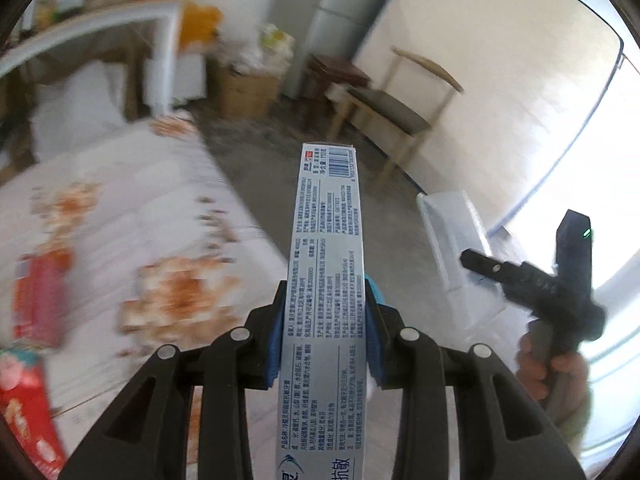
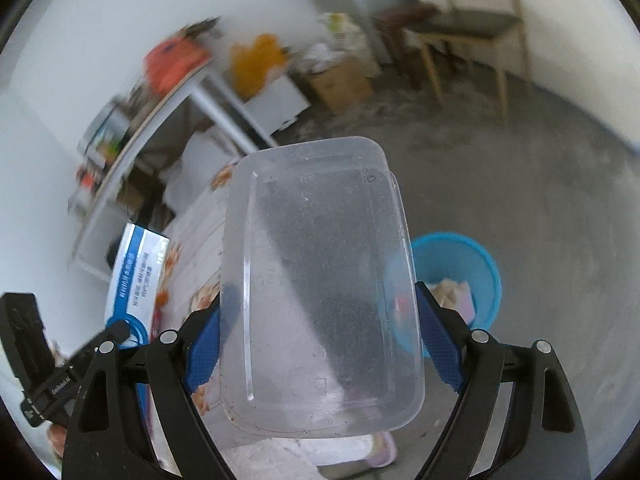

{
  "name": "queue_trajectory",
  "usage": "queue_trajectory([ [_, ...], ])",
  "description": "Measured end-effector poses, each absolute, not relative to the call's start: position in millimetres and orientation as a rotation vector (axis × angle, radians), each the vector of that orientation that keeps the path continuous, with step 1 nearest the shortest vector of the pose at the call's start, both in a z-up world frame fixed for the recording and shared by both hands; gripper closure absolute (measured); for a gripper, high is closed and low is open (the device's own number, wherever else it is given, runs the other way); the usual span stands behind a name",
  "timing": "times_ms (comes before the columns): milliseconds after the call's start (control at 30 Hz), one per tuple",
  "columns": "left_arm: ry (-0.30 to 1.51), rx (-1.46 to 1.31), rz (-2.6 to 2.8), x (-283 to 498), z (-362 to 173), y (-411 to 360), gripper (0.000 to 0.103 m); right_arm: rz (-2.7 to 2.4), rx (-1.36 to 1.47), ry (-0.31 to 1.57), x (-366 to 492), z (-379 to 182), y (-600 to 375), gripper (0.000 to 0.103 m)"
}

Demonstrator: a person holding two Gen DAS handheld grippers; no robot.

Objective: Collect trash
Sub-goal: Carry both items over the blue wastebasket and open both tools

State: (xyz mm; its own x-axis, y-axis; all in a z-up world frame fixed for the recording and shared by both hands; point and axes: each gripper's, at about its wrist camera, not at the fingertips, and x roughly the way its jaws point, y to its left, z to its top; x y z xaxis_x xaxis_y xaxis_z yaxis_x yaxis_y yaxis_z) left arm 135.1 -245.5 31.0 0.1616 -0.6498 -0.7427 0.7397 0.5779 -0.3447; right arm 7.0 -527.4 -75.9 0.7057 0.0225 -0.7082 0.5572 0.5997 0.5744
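Daylight flooded in from my right, blowing the far wall (image 1: 500, 80) white. Motion blur smeared the tabletop (image 1: 120, 216) and shelves (image 2: 132, 140); fisheye edges bent and darkened everything.

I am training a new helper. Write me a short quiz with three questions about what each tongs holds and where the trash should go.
1. True or false: the left tongs are shut on a toothpaste box.
2. What do the right tongs hold? A) a clear plastic container B) a red bag C) nothing
3. Fill in: the bin on the floor beyond the right tongs is ____ in colour.

Key: 1 true; 2 A, the clear plastic container; 3 blue.
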Motion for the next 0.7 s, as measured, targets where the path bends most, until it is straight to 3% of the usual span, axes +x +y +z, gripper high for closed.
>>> queue_trajectory([
  [367,1.366,0.183,-1.04,142,-58,-387,0.07,-0.315,1.462,0.742,-18,-216,-592,0.022],
  [500,1.395,0.203,-1.026,148,-78,-426,0.069,-0.269,1.604,0.742,1,-257,-609,0.02],
  [533,1.389,0.2,-1.028,150,-79,-433,0.068,-0.249,1.63,0.731,8,-266,-616,0.018],
  [600,1.378,0.198,-1.022,152,-85,-446,0.042,-0.249,1.671,0.699,17,-280,-630,0.015],
  [700,1.368,0.195,-0.977,158,-91,-444,0.04,-0.316,1.652,0.726,25,-313,-647,0.014],
])
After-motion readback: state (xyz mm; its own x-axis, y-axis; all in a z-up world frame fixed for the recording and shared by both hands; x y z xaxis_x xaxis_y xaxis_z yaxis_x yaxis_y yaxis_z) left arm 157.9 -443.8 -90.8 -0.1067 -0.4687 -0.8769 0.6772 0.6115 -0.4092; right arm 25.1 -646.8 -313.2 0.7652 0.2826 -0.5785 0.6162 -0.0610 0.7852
